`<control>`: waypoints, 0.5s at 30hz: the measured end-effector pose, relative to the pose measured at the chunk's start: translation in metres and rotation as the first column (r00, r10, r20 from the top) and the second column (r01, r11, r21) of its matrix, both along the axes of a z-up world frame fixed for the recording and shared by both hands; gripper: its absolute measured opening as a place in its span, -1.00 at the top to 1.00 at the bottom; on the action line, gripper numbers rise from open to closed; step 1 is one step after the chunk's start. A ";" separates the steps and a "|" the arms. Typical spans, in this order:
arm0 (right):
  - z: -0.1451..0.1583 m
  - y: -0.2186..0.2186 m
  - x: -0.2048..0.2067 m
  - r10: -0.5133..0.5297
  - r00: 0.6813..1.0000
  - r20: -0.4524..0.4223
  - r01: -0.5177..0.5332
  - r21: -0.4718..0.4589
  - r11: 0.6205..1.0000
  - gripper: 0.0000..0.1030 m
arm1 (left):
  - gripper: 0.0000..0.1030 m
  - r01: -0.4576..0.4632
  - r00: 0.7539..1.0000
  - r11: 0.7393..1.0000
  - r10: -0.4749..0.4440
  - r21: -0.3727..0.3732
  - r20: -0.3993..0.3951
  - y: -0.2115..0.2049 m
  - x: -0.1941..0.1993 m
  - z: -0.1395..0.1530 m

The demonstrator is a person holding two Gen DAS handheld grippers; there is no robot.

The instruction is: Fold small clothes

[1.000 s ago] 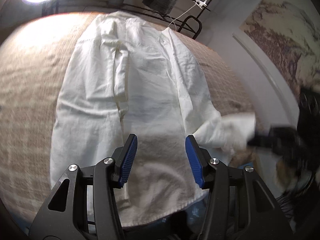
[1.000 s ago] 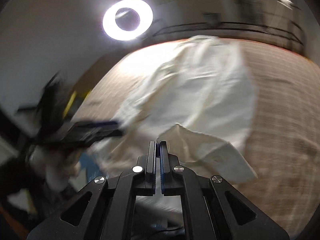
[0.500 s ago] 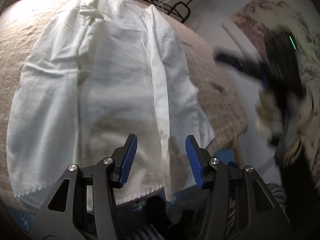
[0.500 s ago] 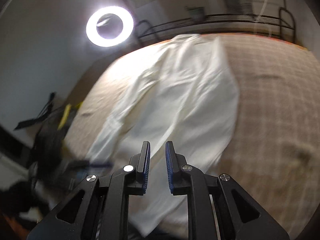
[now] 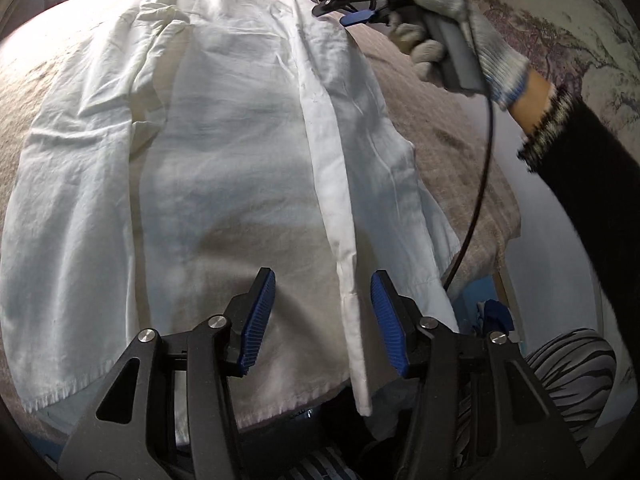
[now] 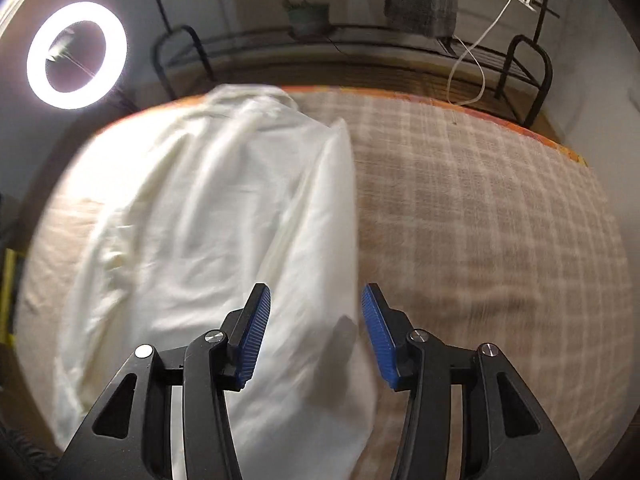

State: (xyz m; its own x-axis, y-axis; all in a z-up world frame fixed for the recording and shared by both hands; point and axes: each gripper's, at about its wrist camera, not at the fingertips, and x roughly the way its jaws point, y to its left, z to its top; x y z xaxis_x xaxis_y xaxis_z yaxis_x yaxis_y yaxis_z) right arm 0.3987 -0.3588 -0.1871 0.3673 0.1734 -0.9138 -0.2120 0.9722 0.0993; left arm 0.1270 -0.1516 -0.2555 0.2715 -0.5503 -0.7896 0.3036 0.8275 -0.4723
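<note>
White, thin, creased cotton garment (image 5: 248, 152): spread flat and lengthwise on beige checked woven table cover (image 6: 500, 240); one long side strip already lapped inward over body, presumably to narrow the piece before crosswise folds. Near hem overhanging table edge, directly beneath and ahead of left tool.

Left gripper (image 5: 322, 312), black frame with blue ribbed pads: pitched steeply down over near hem; jaws parted and closing; lapped strip's edge lying between pads in line of sight, no pad seen pressing cloth. Likely poised for a hem pinch.

Right gripper (image 6: 316, 332), same build: angled down over garment's right-hand folded edge, towards far end; jaws parted and opening, nothing clamped; cloth below left pad, bare cover below right pad. Contact with fabric uncertain, view motion-blurred.

Right hand in grey knitted work glove (image 5: 452, 28): seen from left tool, up and to the right, gripping tool handle, black sleeve (image 5: 592, 184) behind, black cable (image 5: 478, 184) trailing down.

Background beyond far table edge: lit ring lamp (image 6: 76, 54), black metal rack (image 6: 360, 52).
</note>
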 end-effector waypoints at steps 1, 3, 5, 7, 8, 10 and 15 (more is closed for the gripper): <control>-0.006 -0.001 0.006 -0.005 1.000 -0.016 0.005 -0.023 1.000 0.08 | 0.50 0.003 1.000 1.000 -0.003 0.003 -0.005 -0.001 0.001 -0.002; -0.013 -0.005 0.010 -0.003 1.000 -0.023 0.003 -0.025 1.000 0.67 | 0.93 0.006 1.000 1.000 -0.005 0.008 -0.024 -0.001 0.004 -0.005; -0.015 -0.010 0.010 0.005 0.999 -0.034 -0.004 0.049 0.999 0.97 | 0.95 -0.004 0.999 1.000 0.003 -0.017 -0.038 0.001 0.006 -0.006; -0.009 -0.010 0.007 0.028 1.000 0.002 -0.028 0.043 0.999 1.00 | 0.98 -0.022 0.999 0.999 0.019 -0.048 -0.051 0.004 0.007 -0.004; -0.003 -0.007 0.006 0.059 0.998 0.022 -0.059 0.024 0.998 1.00 | 0.98 -0.034 0.998 0.996 0.029 -0.077 -0.062 0.006 0.008 -0.003; 0.010 -0.001 0.006 0.111 0.992 0.058 -0.110 -0.021 0.994 1.00 | 0.98 -0.061 0.997 0.992 0.054 -0.109 -0.063 0.009 0.012 0.002; 0.023 0.013 0.029 0.181 0.977 0.110 -0.169 -0.107 0.980 1.00 | 0.98 -0.138 0.988 0.981 0.126 -0.134 -0.090 0.018 0.031 -0.003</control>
